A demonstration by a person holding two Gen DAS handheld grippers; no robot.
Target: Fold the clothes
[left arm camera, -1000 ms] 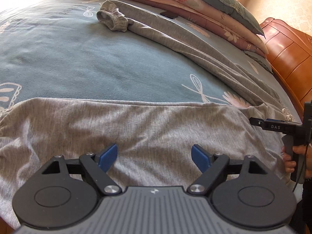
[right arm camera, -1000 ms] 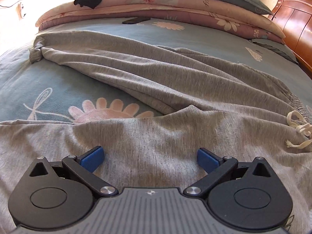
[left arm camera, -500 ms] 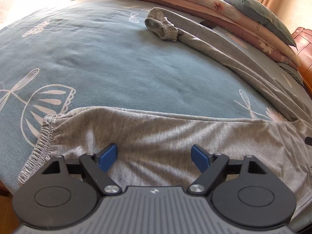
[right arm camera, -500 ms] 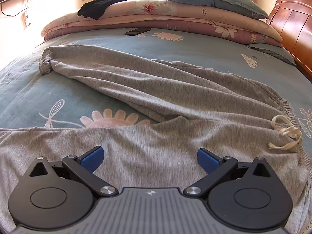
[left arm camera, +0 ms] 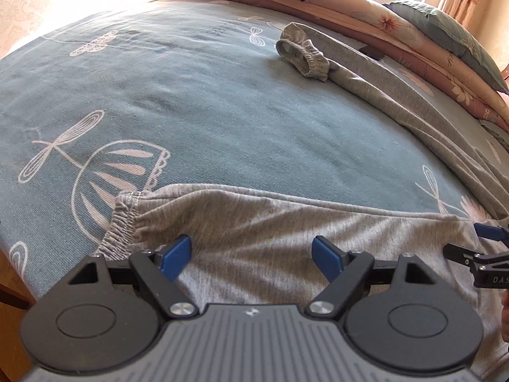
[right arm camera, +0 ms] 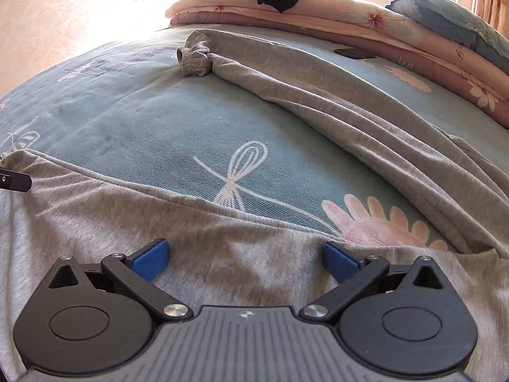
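In the left wrist view, your left hand-held gripper [left arm camera: 251,254] hangs released, jaws wide, over the near leg of the grey trousers [left arm camera: 286,222] just beside its elastic cuff [left arm camera: 122,222], probably placed to take that end. The trousers lie spread on the bed [left arm camera: 191,111], legs splayed apart.

In the right wrist view, your right hand-held gripper [right arm camera: 243,259] is likewise released above the same leg, nearer the crotch; the far leg's cuff [right arm camera: 194,60] lies well apart.

Left tool [left arm camera: 251,256], right tool [right arm camera: 245,259]: black linkages, blue pads, silver screws
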